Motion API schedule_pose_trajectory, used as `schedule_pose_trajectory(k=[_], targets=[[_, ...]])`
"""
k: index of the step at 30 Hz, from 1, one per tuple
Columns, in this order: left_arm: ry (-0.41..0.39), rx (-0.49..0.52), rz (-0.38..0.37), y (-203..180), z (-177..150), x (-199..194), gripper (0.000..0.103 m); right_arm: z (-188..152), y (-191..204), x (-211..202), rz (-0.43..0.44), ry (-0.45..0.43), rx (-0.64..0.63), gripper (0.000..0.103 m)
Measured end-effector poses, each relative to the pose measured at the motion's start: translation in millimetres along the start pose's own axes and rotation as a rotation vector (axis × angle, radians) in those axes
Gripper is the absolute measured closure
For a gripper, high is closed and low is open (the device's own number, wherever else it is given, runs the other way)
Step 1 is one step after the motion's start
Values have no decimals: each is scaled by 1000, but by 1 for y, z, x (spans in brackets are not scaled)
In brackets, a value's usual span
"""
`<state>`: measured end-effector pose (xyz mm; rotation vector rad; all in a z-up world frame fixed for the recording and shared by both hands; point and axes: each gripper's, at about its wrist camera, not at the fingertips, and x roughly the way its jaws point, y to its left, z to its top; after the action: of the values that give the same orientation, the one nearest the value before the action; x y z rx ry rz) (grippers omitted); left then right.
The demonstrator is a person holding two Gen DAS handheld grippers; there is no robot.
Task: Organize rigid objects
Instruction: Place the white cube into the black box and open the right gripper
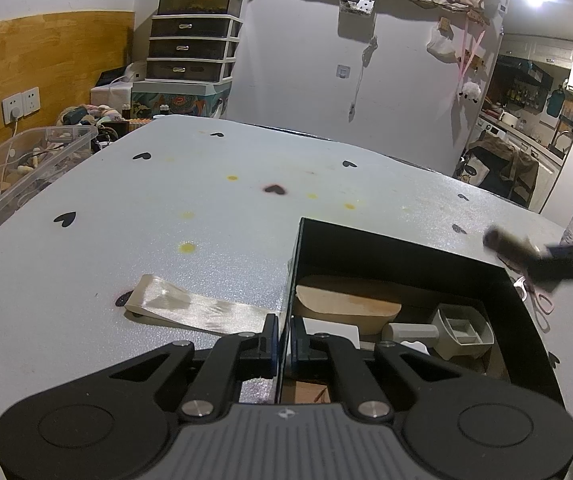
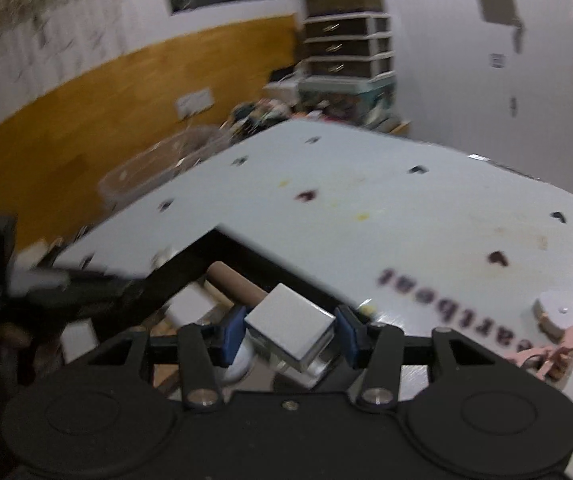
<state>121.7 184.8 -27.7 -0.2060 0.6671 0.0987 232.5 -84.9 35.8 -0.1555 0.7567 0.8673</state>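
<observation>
Black box (image 1: 418, 252) sits open on the table (image 1: 206, 208), and its left wall is pinched edge-on between the pressed-together pads of the left hand-held gripper (image 1: 284, 344), which steadies it. Just left of that wall a shiny ribbon strip (image 1: 190, 306) lies flat on the table. Inside the box lie a wooden block (image 1: 346, 304) and a grey scoop (image 1: 458, 330). Further right, the right hand-held gripper (image 2: 290, 338) carries a bottle with a square silver cap (image 2: 292, 316) and a brown cylindrical body, the blue pads closed on the cap's sides; it hangs over the box's near corner (the view is motion-blurred, so the exact contact is hard to read). To the far right, a pale wooden piece (image 2: 556, 314) and pink scissors (image 2: 542, 354) lie on the table outside the box.

My guess at the risk: the smooth cap could slip or twist between the pads if the bottle swings, or it could knock the wall and tip the box despite the left grip.
</observation>
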Motion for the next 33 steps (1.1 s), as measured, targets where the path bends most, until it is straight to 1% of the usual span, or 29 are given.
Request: schedule_pose_trajectory(k=[3, 8, 13, 15, 17, 20, 33], targets=[[-2, -3, -3, 0, 1, 0, 98, -5, 15, 8, 22, 74, -43, 54], [-4, -8, -7, 0, 1, 0, 98, -8, 26, 27, -40, 158, -125, 54], [-4, -9, -7, 0, 1, 1, 98, -8, 30, 38, -56, 207, -167, 53], [-4, -9, -7, 0, 1, 1, 98, -8, 33, 40, -66, 216, -182, 52], [-4, -9, -7, 0, 1, 1, 98, -8, 35, 40, -67, 213, -195, 45], [-4, -8, -6, 0, 1, 1, 98, -9, 37, 38, -73, 208, -213, 45], [-4, -7, -5, 0, 1, 1, 98, -11, 39, 28, -49, 203, -225, 45]])
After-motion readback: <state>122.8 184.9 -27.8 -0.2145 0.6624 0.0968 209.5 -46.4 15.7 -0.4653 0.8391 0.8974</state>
